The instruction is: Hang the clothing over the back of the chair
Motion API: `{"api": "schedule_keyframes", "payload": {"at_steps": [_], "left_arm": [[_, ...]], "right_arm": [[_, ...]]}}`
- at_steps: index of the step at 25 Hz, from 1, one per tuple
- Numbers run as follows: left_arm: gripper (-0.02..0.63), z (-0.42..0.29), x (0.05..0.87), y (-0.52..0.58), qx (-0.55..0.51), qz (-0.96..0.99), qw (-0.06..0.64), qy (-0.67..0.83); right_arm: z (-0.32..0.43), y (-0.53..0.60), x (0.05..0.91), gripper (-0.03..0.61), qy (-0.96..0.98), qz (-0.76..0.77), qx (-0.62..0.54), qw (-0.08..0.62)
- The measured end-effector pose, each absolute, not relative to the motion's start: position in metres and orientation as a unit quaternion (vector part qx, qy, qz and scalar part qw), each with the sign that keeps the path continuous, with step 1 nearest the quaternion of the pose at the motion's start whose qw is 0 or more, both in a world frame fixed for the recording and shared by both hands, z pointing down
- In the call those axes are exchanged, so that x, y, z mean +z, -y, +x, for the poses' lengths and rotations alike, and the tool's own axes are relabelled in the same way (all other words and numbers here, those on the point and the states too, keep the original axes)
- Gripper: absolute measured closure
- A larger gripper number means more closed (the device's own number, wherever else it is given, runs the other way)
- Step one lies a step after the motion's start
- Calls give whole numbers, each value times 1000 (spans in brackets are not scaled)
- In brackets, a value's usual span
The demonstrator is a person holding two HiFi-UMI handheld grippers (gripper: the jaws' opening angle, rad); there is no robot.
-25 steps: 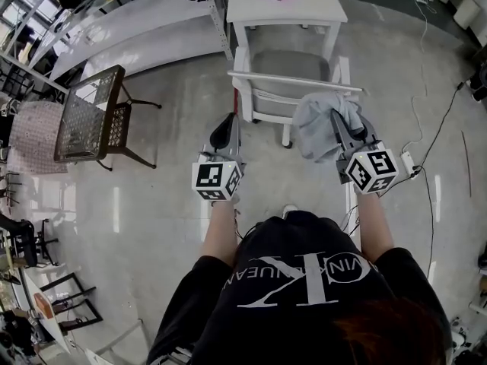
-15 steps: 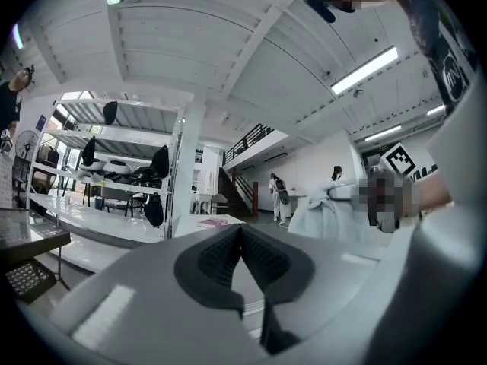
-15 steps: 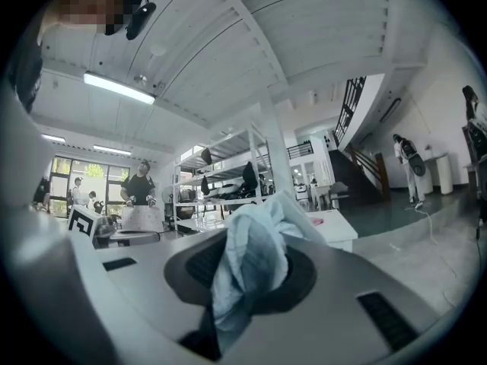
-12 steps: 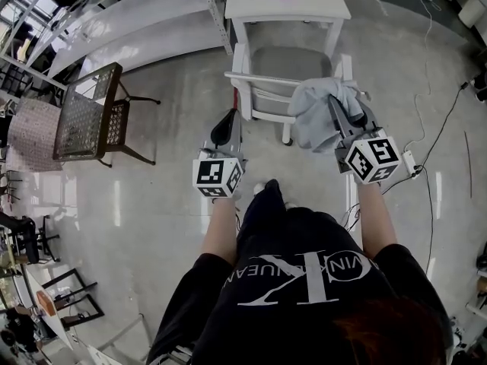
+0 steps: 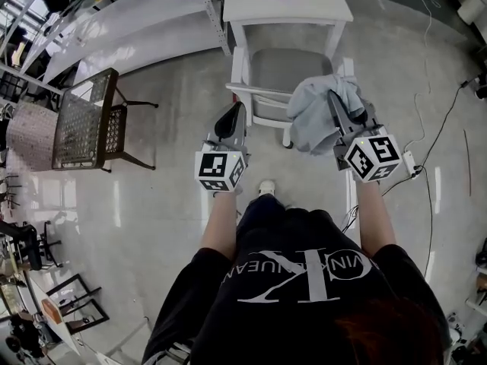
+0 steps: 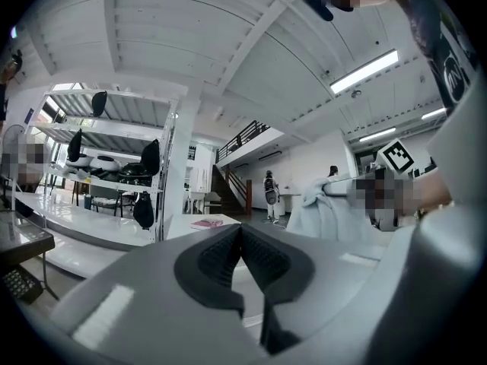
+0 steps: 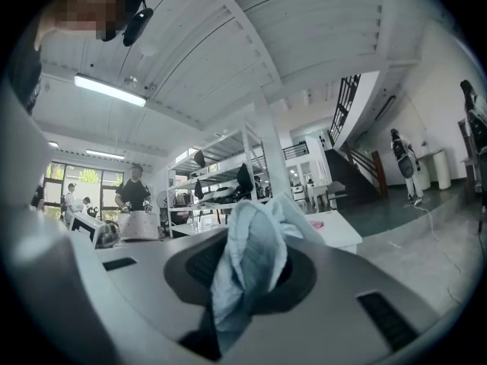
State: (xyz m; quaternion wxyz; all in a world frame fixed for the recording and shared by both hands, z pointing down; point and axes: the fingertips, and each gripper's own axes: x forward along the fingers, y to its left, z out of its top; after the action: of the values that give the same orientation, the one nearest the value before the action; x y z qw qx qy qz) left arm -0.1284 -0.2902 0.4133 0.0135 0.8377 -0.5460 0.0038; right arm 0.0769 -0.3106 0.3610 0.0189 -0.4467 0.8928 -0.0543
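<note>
Head view: clothing point(image 5: 308, 120) bunched in right gripper point(image 5: 333, 97) (clamped).

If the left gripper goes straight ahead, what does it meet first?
Likely the left end of the white chair back, just ahead of the left gripper; height is unclear, so it might pass over.

Found soft, creased, matt cloth in pale blue-grey garment point(image 5: 312, 116). Noted smooth finish on white chair frame point(image 5: 240, 65), upper centre. Recorded glossy, reflective polish on grey floor point(image 5: 152, 204).
</note>
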Motion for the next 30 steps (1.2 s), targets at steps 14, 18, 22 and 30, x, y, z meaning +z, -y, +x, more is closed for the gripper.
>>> {"api": "schedule_keyframes", "payload": {"at_steps": [14,18,22,30], "left_arm": [[603,-123,408,337,-1,849,8,528],[601,-128,408,349,0,850,7,527],[601,-128,408,360,-1,851,6,525],[602,-126,415,370,3,854,15,521]], "right_arm": [[77,371,339,514,-877,-476,-55,39],[72,394,327,514,-874,-483,-47,42],[68,417,318,514,-872,-488,-33,35],[67,462,335,514,-862,-505,-31,-38]]}}
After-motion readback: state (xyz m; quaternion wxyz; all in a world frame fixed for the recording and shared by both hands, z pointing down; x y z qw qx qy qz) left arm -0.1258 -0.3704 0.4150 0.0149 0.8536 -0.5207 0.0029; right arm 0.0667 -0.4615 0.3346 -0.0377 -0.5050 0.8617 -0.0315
